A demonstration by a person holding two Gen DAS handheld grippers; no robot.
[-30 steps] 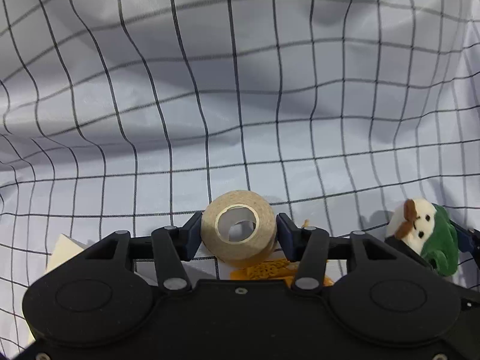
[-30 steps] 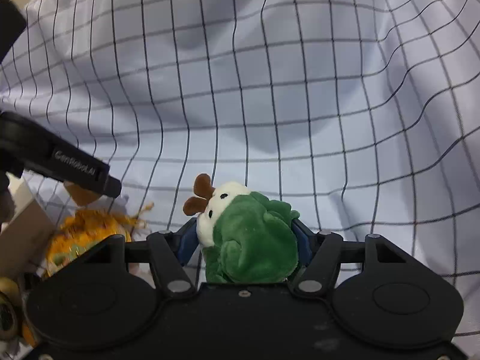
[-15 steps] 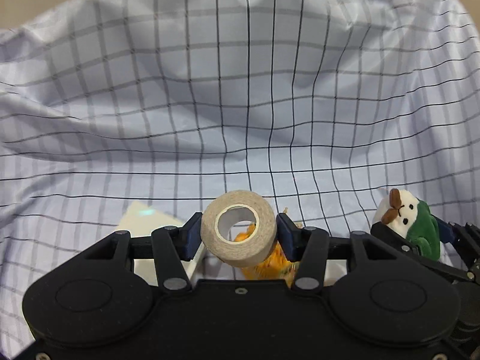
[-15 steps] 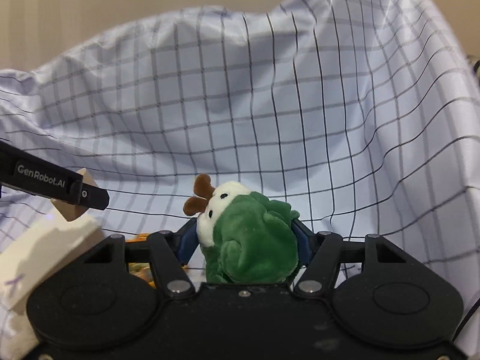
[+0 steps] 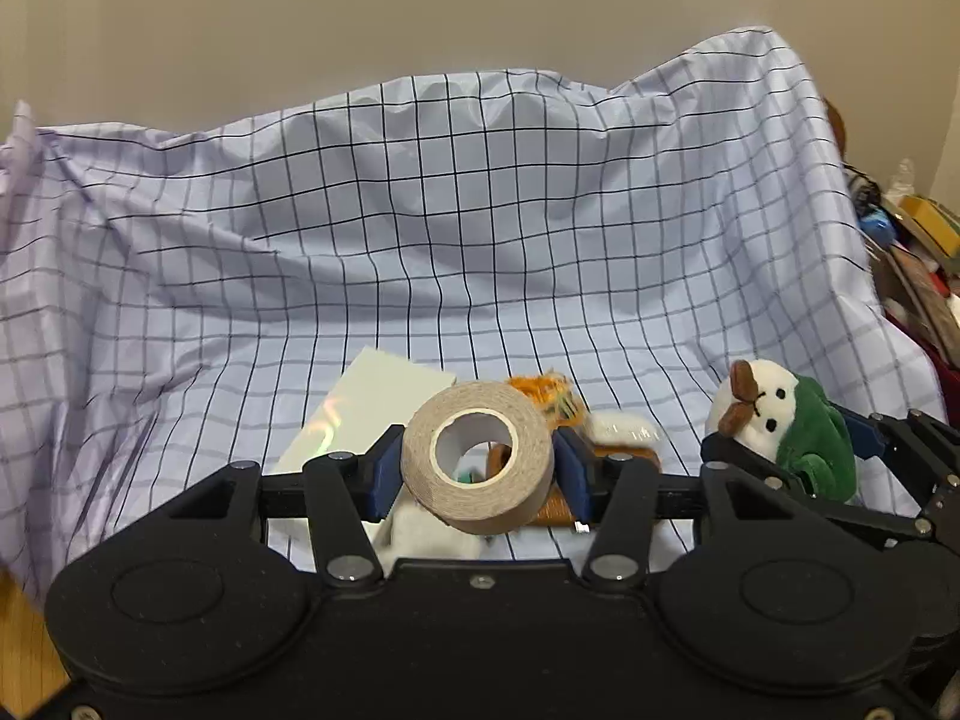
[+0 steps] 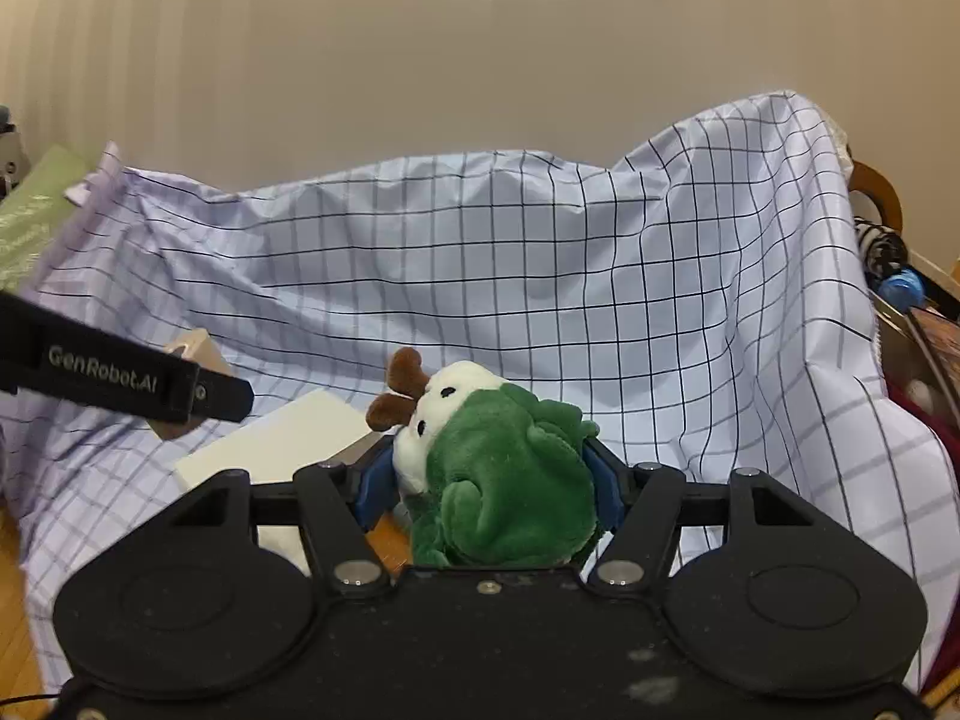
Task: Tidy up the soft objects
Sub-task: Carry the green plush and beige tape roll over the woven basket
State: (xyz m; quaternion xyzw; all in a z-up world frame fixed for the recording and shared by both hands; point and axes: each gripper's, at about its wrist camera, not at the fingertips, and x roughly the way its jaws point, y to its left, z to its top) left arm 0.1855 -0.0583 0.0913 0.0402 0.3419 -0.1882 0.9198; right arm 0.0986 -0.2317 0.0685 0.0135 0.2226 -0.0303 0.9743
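My left gripper point(image 5: 478, 463) is shut on a beige roll of tape point(image 5: 478, 457), held in the air with its hole facing the camera. My right gripper point(image 6: 489, 483) is shut on a green and white plush toy point(image 6: 498, 474) with brown antlers; the same plush toy point(image 5: 780, 420) shows at the right of the left wrist view. Both grippers hang above the checked sheet point(image 5: 480, 228). On the sheet below lie an orange fuzzy object point(image 5: 543, 393), a white flat box point(image 5: 372, 405) and a white soft piece point(image 5: 426, 531), partly hidden by the tape.
The sheet drapes over a seat with a raised back and sides. Cluttered items point(image 5: 912, 252) sit past its right edge. A green cushion point(image 6: 30, 222) lies at the far left. Wooden floor point(image 5: 24, 648) shows at the lower left. A beige wall point(image 6: 480, 60) stands behind.
Both grippers have risen and pulled back from the sheet with the tape and plush toy still held. The wall and sheet's top edge have come into view; the pile now lies lower and farther away.
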